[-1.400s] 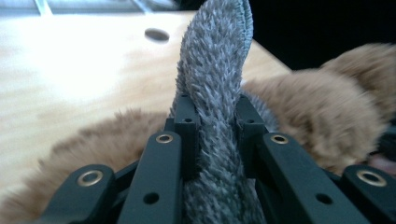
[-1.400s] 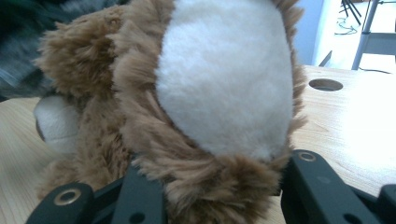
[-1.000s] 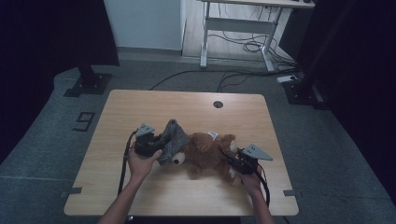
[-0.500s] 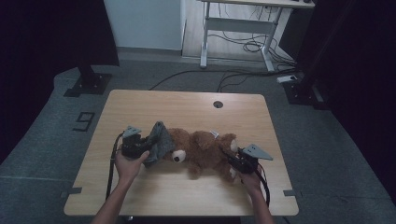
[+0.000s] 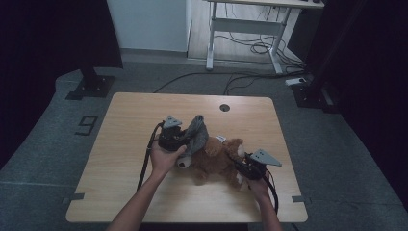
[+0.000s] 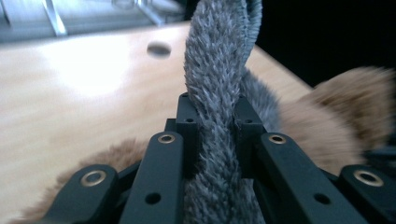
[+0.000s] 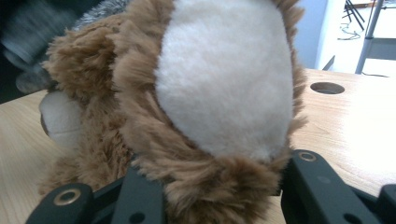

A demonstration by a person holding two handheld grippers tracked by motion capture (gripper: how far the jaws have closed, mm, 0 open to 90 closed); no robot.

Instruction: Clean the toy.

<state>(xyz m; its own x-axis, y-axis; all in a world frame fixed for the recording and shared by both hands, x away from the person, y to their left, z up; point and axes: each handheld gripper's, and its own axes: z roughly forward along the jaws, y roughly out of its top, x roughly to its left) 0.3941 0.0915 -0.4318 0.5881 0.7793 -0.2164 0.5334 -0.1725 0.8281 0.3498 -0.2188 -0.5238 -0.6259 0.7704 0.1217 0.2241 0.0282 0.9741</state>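
Grey fleece strip: cut off at the top and bottom edges of the left gripper view. Brown plush bear: foot cut off at the top of the right gripper view; its upper left corner is blurred. Right gripper: fingertips covered by fur in the high view. White tag: print too small to be read.

Lab: dark curtains, floor cables

The teddy bear lies on the table, right of centre.
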